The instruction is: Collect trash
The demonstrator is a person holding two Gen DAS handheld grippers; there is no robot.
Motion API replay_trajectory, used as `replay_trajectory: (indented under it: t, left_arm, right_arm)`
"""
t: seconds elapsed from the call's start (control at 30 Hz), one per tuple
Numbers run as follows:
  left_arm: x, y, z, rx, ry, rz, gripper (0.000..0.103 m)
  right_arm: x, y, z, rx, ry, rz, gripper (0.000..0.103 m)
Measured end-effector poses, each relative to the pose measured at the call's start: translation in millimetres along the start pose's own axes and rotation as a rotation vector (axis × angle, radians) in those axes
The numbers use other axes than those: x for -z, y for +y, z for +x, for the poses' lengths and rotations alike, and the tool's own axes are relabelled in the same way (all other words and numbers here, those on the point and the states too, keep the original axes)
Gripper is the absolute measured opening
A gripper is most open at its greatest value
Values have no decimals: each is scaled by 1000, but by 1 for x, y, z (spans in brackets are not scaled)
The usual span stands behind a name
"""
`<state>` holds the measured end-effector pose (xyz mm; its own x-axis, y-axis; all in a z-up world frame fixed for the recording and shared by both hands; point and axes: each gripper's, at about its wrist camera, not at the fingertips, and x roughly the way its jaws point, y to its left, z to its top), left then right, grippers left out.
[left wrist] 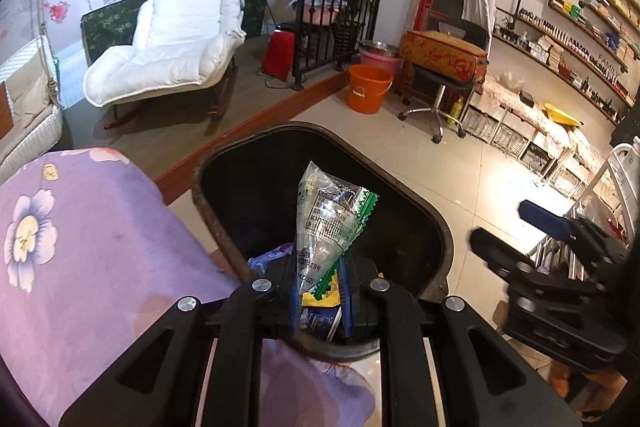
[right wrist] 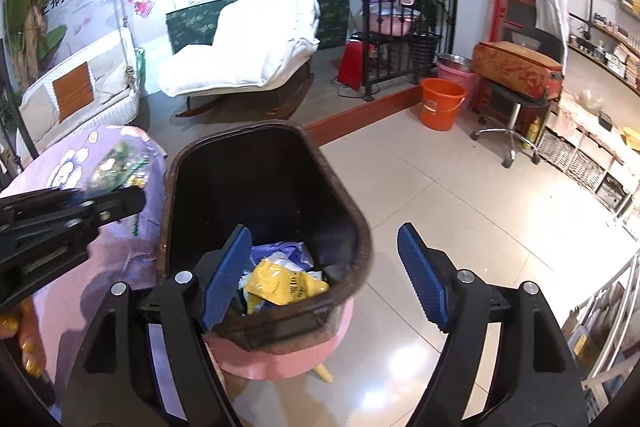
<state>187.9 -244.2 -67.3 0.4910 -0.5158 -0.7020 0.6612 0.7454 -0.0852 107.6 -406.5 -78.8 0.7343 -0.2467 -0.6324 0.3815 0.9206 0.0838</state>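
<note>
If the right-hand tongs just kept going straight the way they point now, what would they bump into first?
Probably the dark bin: the open right tongs straddle its near rim, so a finger would likely meet the rim or the yellow wrapper inside. Depth is hard to judge.

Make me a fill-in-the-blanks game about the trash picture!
1. The left gripper is shut on a clear plastic ____ with a green edge.
2. The right gripper has its fingers ____.
3. The yellow packet lies inside the dark ____.
4. The trash bin stands on a ____ stool.

Missing words: wrapper; open; trash bin; pink
</note>
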Motion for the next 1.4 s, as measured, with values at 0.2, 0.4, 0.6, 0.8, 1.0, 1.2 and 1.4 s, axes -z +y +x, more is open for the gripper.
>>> replay_trajectory:
  t: [0.2, 0.4, 0.6, 0.8, 1.0, 1.2, 1.4]
  left_arm:
    - [-4, -3, 21, 22, 47, -5, 16]
    - [-7, -8, 39, 37, 87, -5, 37]
    - [-5, -12, 43, 38, 75, -4, 80]
    - [-6, -16, 20, 11, 11, 26, 85]
    - [3, -13, -26, -56, -96, 40, 94]
    - [23, 2, -67, -166, -171, 6, 97]
    - [50, 20, -109, -284, -227, -69, 97]
  right_arm:
    - [7, -19, -9, 35, 2, 34, 78]
    - [12, -33, -16, 63, 4, 63, 83]
    - [14, -38, -21, 72, 0, 76, 87]
    - [12, -35, -23, 85, -20, 75, 91]
    - [8, -28, -28, 75, -46, 63, 92]
    - [8, -2, -45, 54, -127, 17, 95]
    - [15, 29, -66, -32, -190, -20, 98]
